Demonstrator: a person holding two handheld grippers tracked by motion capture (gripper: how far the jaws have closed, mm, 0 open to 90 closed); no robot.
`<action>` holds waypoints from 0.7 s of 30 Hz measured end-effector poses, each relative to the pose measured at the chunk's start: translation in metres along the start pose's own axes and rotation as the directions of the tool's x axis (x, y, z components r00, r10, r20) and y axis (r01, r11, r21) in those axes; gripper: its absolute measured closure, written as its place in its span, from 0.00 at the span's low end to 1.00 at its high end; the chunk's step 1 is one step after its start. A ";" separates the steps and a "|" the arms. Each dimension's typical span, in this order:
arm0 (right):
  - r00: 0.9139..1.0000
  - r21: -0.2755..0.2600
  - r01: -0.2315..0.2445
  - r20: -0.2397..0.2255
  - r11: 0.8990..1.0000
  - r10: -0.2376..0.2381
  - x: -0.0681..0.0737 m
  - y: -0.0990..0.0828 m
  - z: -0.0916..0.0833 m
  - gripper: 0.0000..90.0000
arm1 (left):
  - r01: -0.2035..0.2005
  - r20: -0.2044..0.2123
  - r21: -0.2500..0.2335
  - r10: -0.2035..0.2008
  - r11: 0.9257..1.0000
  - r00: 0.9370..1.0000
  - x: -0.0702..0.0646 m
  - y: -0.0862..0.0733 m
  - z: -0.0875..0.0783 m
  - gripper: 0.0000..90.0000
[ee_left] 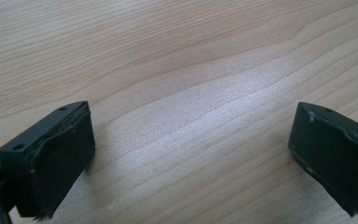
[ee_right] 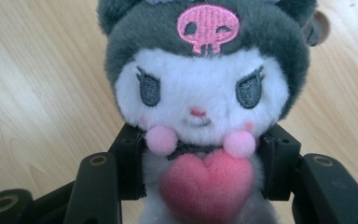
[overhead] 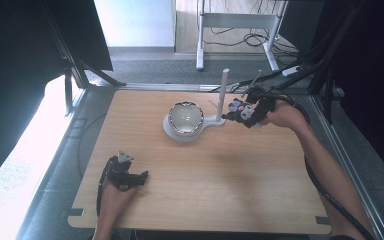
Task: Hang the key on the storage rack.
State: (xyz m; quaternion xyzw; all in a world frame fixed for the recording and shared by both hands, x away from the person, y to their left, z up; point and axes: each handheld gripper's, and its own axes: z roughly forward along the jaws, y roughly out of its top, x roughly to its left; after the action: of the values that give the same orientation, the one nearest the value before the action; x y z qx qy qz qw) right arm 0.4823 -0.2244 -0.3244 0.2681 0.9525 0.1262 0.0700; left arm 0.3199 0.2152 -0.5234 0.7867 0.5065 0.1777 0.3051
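plush toy (ee_right: 200, 107) sitting upright btwn jaws, body pinched | we're gripping it w/ right gripper (overhead: 241, 112) at 3 o'clock of white stand (overhead: 219, 96), peg nearest | left gripper (overhead: 142, 176) jaws spread, resting at 7 o'clock of table (overhead: 240, 180)

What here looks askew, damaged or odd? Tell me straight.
Nothing stands out. The plush toy sits squarely in the right tool, clamped at its body, face intact. The left tool rests open over bare table. The shiny bowl sits on its white stand, whose post is upright.
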 end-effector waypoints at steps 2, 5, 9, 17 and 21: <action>1.000 -0.001 -0.012 0.007 1.000 0.012 -0.005 0.002 -0.004 0.51 | 0.000 0.001 0.000 0.000 1.000 1.000 0.000 0.000 0.000 0.00; 0.999 -0.004 -0.030 0.018 1.000 0.030 -0.011 0.004 -0.008 0.51 | 0.000 0.000 0.000 0.000 1.000 1.000 0.000 0.000 0.000 0.00; 0.997 -0.014 -0.063 0.041 0.998 0.064 -0.023 0.007 -0.017 0.51 | 0.000 0.001 0.000 0.000 1.000 1.000 0.000 0.000 0.000 0.00; 0.993 -0.040 -0.098 0.061 0.994 0.100 -0.037 0.012 -0.030 0.51 | 0.000 0.001 0.000 0.000 1.000 1.000 0.000 0.000 0.000 0.00; 0.990 -0.046 -0.116 0.077 0.992 0.119 -0.045 0.017 -0.035 0.51 | 0.000 0.000 0.000 0.000 1.000 1.000 0.000 0.000 0.000 0.00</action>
State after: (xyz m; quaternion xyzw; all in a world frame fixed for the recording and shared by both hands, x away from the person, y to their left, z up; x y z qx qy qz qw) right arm 0.5221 -0.2416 -0.2837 0.3271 0.9287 0.1391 0.1060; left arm 0.3199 0.2153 -0.5233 0.7867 0.5065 0.1775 0.3050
